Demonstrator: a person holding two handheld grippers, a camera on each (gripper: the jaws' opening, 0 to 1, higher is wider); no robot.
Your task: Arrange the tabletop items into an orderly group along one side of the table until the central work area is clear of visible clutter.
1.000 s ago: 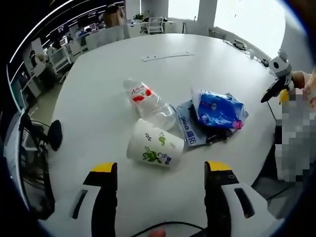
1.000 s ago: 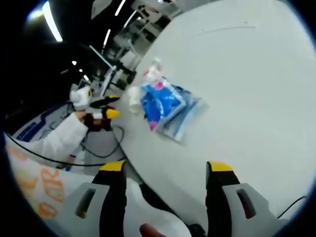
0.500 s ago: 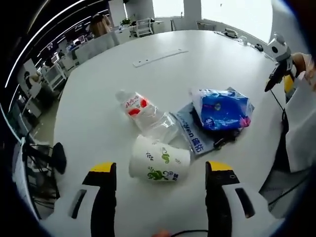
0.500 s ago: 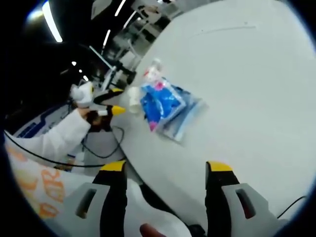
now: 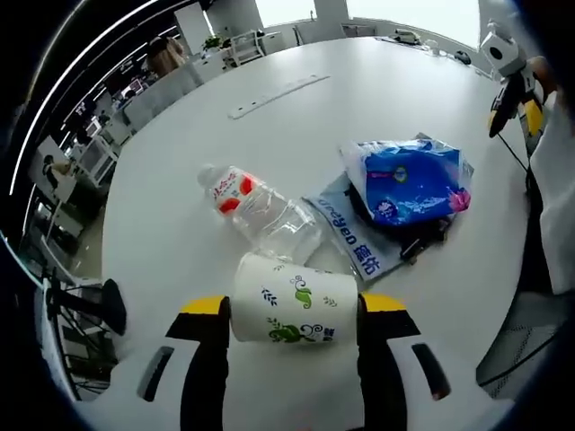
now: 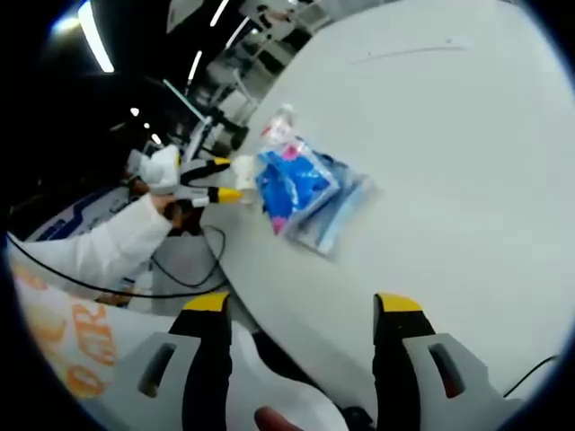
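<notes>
A white paper cup (image 5: 295, 310) with green leaf prints lies on its side on the white table (image 5: 180, 180). It sits between the yellow tips of my left gripper (image 5: 295, 307), whose jaws stand open close to both ends of it. Beyond the cup lie a clear plastic bottle (image 5: 260, 208), a flat printed pouch (image 5: 346, 238) and a blue packet (image 5: 409, 180). In the right gripper view my right gripper (image 6: 301, 310) hangs open and empty over the table's edge. That view has the left gripper (image 6: 225, 178) at the cup (image 6: 243, 171), beside the blue packet (image 6: 292, 184).
A small black item (image 5: 422, 247) pokes out from under the blue packet. A person's white sleeve (image 5: 552, 197) is at the right edge, with the right gripper (image 5: 514, 94) above it. A long strip (image 5: 274, 94) lies farther back on the table. Office desks stand beyond the table.
My left gripper has moved forward to the cup, so its jaws now flank it, a little narrower than before. The right gripper has stayed put.
</notes>
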